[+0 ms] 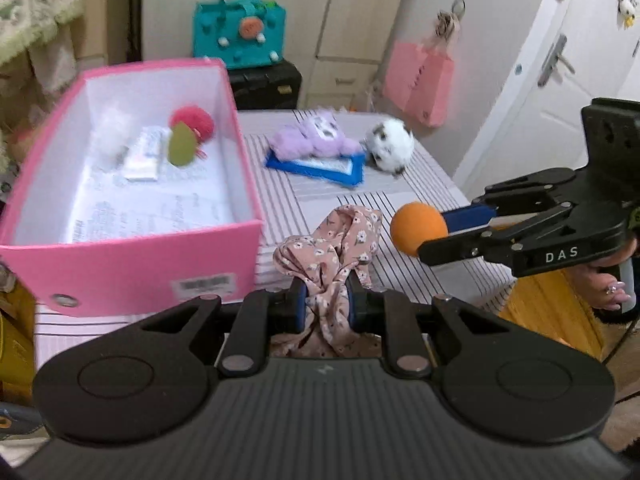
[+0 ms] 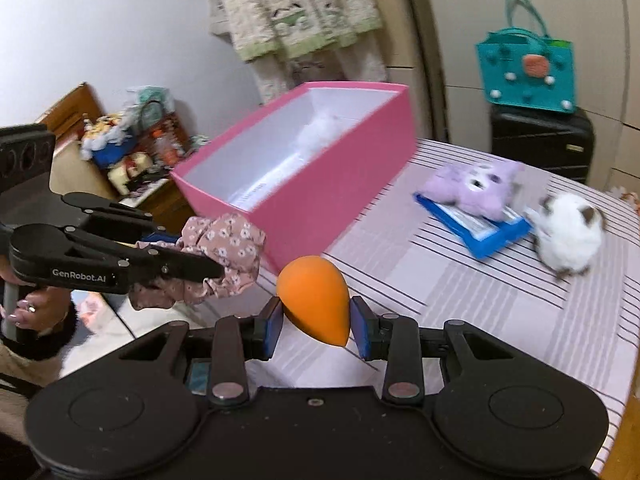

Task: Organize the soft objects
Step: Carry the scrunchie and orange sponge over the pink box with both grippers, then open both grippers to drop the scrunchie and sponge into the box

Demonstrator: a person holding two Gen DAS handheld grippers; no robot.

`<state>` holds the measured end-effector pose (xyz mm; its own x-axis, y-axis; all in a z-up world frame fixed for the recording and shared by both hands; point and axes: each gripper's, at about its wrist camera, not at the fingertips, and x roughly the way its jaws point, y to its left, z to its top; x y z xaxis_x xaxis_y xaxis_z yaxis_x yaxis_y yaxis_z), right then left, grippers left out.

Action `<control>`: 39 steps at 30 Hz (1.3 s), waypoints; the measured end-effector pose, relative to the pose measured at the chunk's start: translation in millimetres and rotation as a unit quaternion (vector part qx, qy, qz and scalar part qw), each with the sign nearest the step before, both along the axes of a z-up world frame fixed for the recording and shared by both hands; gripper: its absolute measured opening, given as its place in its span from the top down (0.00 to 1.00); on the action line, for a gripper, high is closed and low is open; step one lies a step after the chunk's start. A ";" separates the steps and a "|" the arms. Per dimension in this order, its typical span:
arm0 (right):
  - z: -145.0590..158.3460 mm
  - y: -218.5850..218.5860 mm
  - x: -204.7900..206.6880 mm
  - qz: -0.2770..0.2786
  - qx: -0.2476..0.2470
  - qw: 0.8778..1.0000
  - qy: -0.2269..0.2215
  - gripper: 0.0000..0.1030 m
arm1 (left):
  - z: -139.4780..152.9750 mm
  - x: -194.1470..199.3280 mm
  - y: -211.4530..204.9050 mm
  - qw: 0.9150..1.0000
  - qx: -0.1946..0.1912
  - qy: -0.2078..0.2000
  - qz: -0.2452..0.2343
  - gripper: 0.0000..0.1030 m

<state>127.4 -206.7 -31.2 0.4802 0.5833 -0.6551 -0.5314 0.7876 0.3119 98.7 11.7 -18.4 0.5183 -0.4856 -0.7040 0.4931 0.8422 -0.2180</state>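
Orange foam, egg-shaped, sits pinched between the blue pads of the right gripper (image 2: 316, 322): this sponge (image 2: 314, 304) is held with its fat end up and away from the hand and its narrow tip pointing back down between the jaws, so its long axis runs roughly along the fingers. Beside it, the left gripper (image 1: 326, 304) is clamped narrow on a bunch of floral scrunchie (image 1: 332, 252), the fabric spilling out ahead of the pads.

Both loads hang above the striped tablecloth (image 2: 500, 320), clear of it. The pink box (image 1: 132, 256), open at the top and already holding a red pompom (image 1: 192, 122) and some white fluff, lies forward and to the left of both hands. From the left wrist view its near wall stands just beside the scrunchie; from the right wrist view the box is farther, beyond the left gripper. So the left hand looks nearer the opening, and the right would probably have to cross further leftward.

Further out, a purple plush (image 1: 316, 136) and a white plush (image 1: 390, 146) remain on the table.
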 end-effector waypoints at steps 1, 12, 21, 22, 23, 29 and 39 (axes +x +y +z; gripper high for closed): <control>3.6 4.1 1.1 0.005 0.004 1.000 0.002 0.60 | 5.2 -3.6 7.0 1.000 -0.005 -0.009 0.004 0.83; 47.8 48.7 17.8 0.024 -0.012 0.995 -0.099 0.60 | 42.2 12.2 58.4 0.997 -0.019 -0.064 0.046 0.83; 59.1 101.8 75.8 0.050 -0.070 0.983 -0.161 0.60 | 47.1 68.1 75.2 0.992 0.050 -0.078 0.082 0.83; 58.5 106.9 83.1 0.051 -0.081 0.982 -0.164 0.60 | 44.0 77.8 74.6 0.991 0.068 -0.081 0.088 0.83; 57.1 113.3 92.7 0.053 -0.092 0.980 -0.166 0.60 | 40.9 85.7 74.0 0.989 0.082 -0.083 0.095 0.83; 38.8 149.1 136.2 0.095 -0.154 0.970 -0.160 0.60 | 17.9 145.0 74.9 0.985 0.124 -0.046 0.114 0.83; -0.2 186.4 175.4 0.172 -0.237 0.950 -0.108 0.60 | -20.7 219.2 54.2 0.973 0.189 -0.002 0.130 0.82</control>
<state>302.8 -20.3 -31.4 0.4680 0.3944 -0.7909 -0.7939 0.5807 -0.1801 317.9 65.9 -39.1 0.5926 -0.0441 -0.8043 0.2529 0.9582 0.1338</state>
